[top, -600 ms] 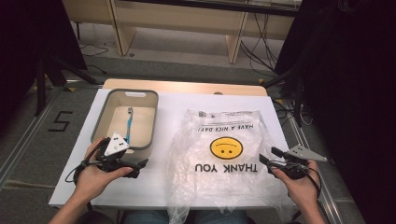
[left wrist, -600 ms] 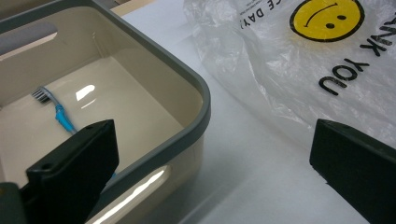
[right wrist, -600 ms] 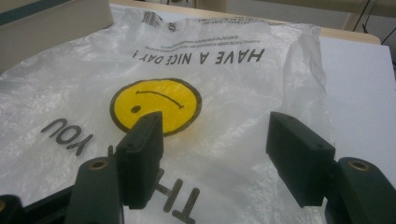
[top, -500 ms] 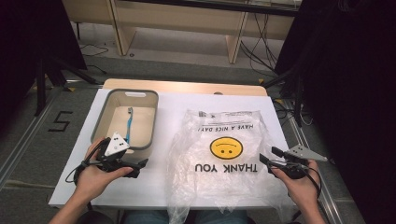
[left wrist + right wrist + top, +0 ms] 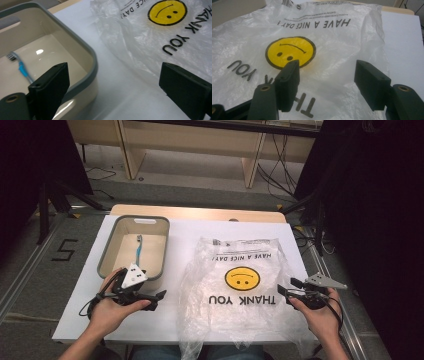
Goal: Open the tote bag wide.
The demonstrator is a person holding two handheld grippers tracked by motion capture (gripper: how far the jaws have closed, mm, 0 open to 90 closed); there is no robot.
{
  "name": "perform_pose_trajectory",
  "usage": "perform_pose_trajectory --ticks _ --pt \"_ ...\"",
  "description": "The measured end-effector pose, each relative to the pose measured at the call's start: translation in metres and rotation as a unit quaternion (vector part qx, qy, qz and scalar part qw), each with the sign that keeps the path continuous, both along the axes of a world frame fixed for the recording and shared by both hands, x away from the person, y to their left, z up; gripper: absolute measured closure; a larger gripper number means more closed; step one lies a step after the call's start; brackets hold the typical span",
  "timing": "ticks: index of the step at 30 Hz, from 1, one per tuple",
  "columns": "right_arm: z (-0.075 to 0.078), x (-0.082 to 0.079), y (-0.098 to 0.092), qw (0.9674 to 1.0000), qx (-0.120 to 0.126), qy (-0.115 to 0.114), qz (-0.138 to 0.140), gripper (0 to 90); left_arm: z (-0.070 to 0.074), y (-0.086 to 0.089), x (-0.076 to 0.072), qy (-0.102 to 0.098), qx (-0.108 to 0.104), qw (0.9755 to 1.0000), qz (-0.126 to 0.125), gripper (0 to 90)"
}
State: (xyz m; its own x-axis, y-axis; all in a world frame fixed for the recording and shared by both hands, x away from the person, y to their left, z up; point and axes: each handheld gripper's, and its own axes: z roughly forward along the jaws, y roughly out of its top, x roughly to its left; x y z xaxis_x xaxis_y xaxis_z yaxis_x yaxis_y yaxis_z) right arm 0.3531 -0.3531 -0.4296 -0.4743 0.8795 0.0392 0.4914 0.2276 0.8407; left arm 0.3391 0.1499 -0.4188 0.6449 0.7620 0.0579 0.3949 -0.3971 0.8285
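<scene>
I see a clear bag point(image 5: 240, 280) with yellow smiley and black lettering, a grey-rimmed beige bin point(image 5: 107, 257), a blue toothbrush point(image 5: 137, 251).

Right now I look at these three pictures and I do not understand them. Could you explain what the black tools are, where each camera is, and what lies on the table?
There is no robot here. A person sits at a white table and holds one hand tool in each hand: the left gripper and the right gripper. Each has two black jaws, and both stand open with nothing between them.

The high view comes from a fixed camera above the person, looking forward and down. The other two views come from small cameras riding on each gripper, so the black blocks at their bottom edges are that gripper's own jaws.

On the table lies a clear plastic bag with a yellow smiley face and the words THANK YOU. To its left stands a beige tub with a grey rim, holding a blue toothbrush.
</scene>
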Motion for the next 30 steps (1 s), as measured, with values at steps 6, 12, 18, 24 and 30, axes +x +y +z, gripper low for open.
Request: perform_pose_trajectory --ticks 6,12,18,24,30 --pt "-0.003 0.002 -0.008 0.9998 -0.006 0.013 -0.015 38.0 -0.001 -0.026 -0.002 0.01 0.007 0.9997 -0.022 15.4" --pt "-0.005 0.002 -0.015 0.9992 -0.004 0.027 -0.028 38.0 -0.003 -0.053 -0.002 0.015 0.025 0.9985 -0.047 15.7" --pt "-0.006 0.002 -0.019 0.9987 -0.002 0.036 -0.035 38.0 -0.01 -0.077 0.0 0.058 0.042 0.9949 -0.071 16.0" --pt "-0.007 0.003 -0.021 0.998 -0.005 0.046 -0.042 38.1 -0.02 -0.091 0.001 0.063 0.061 0.9931 -0.078 16.4" --pt "-0.008 0.003 -0.024 0.9969 -0.011 0.061 -0.048 39.0 -0.033 -0.102 0.0 0.089 0.092 0.9876 -0.091 16.0"
